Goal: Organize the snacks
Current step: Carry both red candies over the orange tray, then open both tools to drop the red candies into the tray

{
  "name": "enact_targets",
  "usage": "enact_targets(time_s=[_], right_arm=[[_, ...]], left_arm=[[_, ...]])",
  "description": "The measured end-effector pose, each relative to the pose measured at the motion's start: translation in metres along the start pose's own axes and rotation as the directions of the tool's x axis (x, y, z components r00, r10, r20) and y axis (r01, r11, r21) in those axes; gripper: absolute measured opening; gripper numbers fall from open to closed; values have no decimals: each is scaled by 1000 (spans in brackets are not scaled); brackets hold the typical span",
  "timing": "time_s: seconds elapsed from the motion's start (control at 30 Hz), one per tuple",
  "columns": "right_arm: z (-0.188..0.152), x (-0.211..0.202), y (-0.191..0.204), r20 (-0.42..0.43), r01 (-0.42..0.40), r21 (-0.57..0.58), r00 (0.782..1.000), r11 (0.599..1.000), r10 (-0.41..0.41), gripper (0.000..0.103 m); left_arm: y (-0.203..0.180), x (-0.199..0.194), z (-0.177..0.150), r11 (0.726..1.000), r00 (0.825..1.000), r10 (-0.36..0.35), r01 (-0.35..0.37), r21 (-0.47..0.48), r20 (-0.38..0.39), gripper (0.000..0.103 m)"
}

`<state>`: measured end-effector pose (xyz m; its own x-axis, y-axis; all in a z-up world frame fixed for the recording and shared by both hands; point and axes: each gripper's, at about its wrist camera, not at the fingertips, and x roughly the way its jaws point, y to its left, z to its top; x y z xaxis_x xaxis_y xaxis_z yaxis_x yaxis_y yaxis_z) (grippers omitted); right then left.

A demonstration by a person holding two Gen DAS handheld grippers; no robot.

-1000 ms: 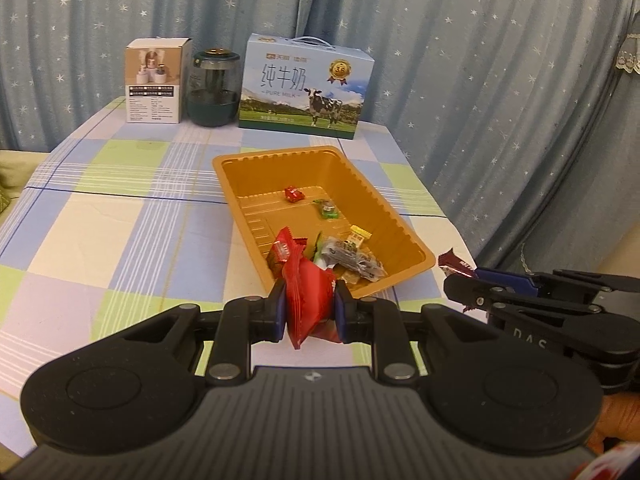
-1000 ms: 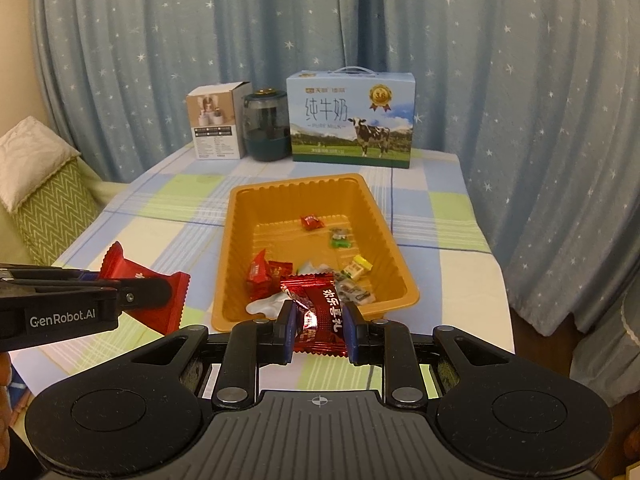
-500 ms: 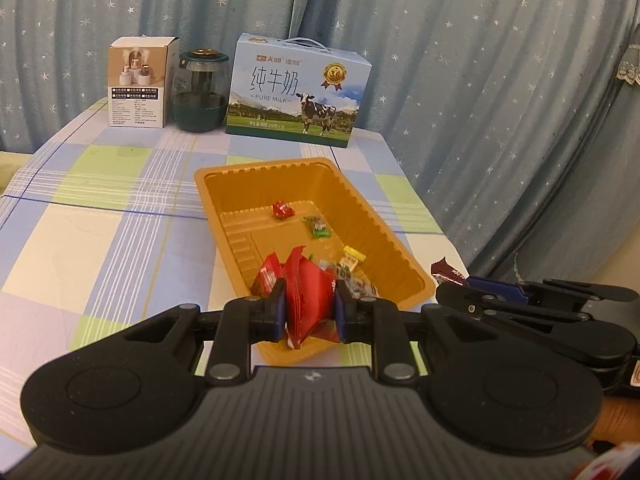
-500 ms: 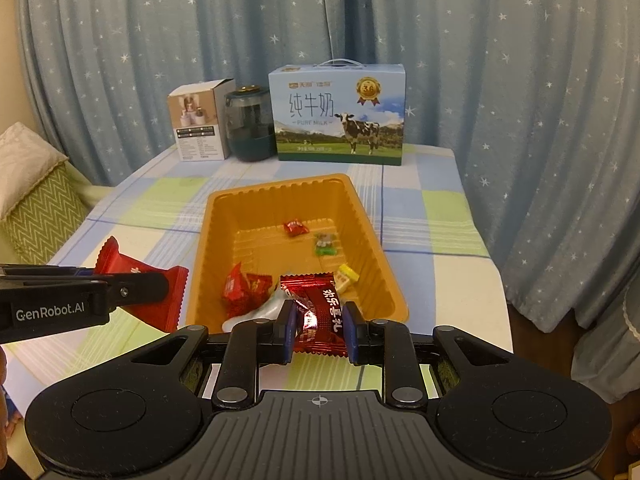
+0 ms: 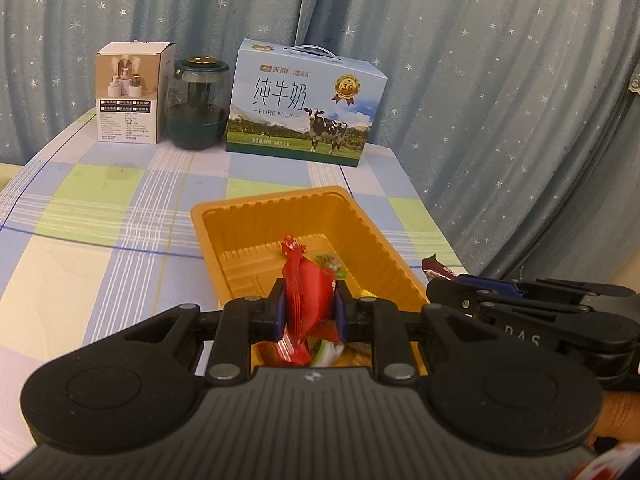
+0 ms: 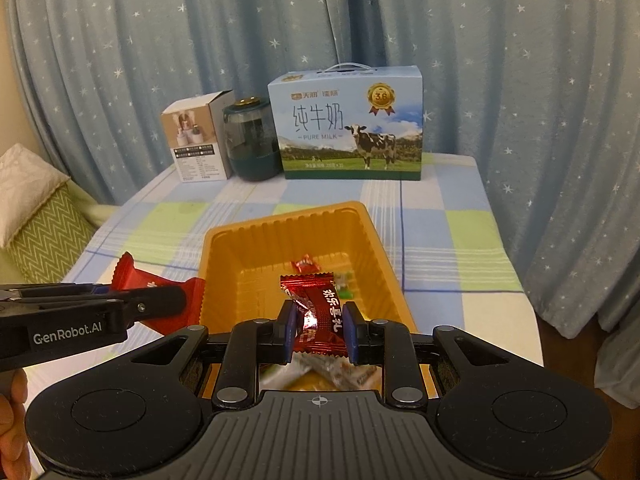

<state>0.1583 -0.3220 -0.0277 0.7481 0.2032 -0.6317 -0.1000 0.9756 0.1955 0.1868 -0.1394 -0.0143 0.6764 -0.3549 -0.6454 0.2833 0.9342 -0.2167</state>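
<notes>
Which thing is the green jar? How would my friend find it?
Look at the far edge of the checked table, by the curtain. Between the small white box and the big milk carton stands the green jar: round, dark and see-through, with a gold knob.

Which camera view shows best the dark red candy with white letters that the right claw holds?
The right wrist view. There the dark red candy faces the camera between the fingers of the right claw, and its white letters are visible. In the left wrist view only one dark end of it pokes past the right claw, seen from the side.

Bright red packet (image 5: 306,292) and dark red packet (image 6: 320,312) held above orange tray (image 6: 224,256).
</notes>
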Motion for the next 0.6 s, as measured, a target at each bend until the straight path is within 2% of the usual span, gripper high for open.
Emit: enact_targets(time_s=[0.53, 0.6], right_arm=[[14, 35, -9, -16, -4, 35, 1000, 999, 5, 25], [14, 35, -10, -16, -2, 38, 1000, 999, 3, 25]], left_arm=[[8, 46, 19, 1000, 1000, 11, -11, 7, -27, 21], [10, 50, 21, 1000, 1000, 14, -14, -5, -22, 28]])
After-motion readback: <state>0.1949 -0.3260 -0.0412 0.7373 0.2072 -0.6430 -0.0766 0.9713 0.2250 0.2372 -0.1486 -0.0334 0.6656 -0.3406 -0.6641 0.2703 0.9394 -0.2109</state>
